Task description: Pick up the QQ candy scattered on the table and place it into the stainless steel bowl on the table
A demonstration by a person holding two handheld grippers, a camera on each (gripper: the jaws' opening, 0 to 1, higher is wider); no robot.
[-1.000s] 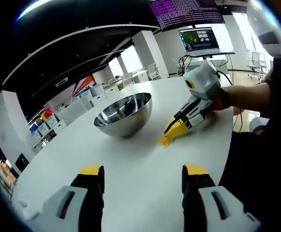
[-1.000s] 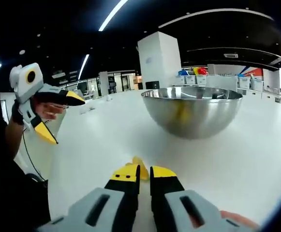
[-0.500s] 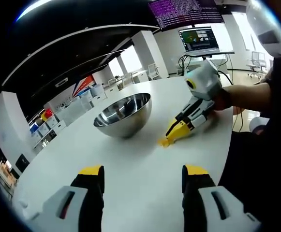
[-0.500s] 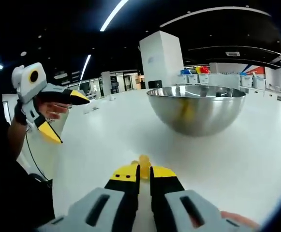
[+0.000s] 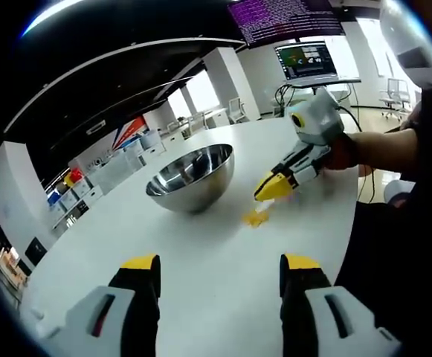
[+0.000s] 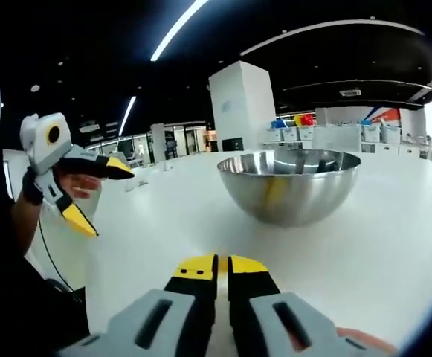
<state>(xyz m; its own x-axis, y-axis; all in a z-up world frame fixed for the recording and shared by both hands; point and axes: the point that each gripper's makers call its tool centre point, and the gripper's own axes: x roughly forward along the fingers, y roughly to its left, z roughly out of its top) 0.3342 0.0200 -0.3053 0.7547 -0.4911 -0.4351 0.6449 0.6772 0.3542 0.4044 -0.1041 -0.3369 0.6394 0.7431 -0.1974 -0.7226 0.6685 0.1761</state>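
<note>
Standing by the white table [image 5: 201, 245], you can see the person's right hand [image 5: 340, 151] stretched out over it, forearm coming in level from the side, holding the right gripper [image 5: 272, 187] raised just clear of the surface and angled down toward the stainless steel bowl [image 5: 191, 178]. Its yellow-tipped jaws are pressed together; in the right gripper view they [image 6: 218, 268] meet with only a thin sliver of yellow showing between the tips, and whether that sliver is a candy pinched there I cannot tell. A small yellow QQ candy [image 5: 255, 217] lies on the table on the near side of the bowl, just below the right gripper's tips and apart from them. The bowl stands upright, and a yellow patch shows on its curved outer wall [image 6: 297, 195] in the right gripper view. The left gripper [image 5: 220, 269] is held low over the table, well back from the bowl, its two black and yellow jaws spread wide with nothing between them. From the right gripper view, the left gripper [image 6: 95, 195] hangs in the air off the table's edge, well to the side of the bowl, its jaws gaping in a wide V, with the left hand [image 6: 73, 183] wrapped around its grip.
</note>
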